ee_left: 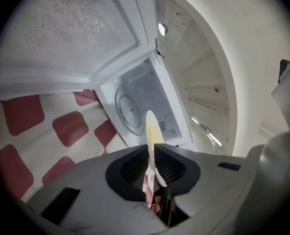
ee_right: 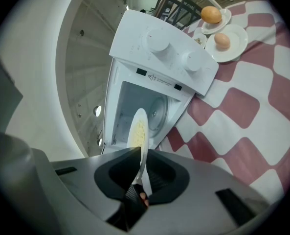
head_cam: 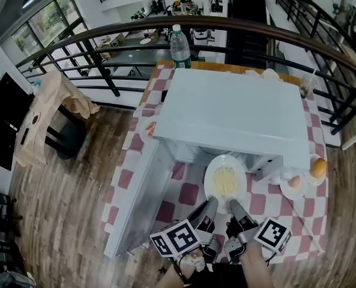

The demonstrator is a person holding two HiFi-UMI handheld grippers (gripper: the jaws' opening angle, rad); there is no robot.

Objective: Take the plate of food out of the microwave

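L tongs (head_cam: 213, 203), R tongs (head_cam: 232, 205) tilted down — both clamp plate (head_cam: 209, 180) rim.

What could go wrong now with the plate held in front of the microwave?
1. The left tongs and right tongs pinch only the near rim of the plate, so its far side may sag and spill the noodles.
2. The open door stands close on the left; a swing could knock it.

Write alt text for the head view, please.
The left gripper and right gripper hold the near rim of a round white plate of pale yellow food, just in front of an open white microwave on a red-and-white checked tablecloth.
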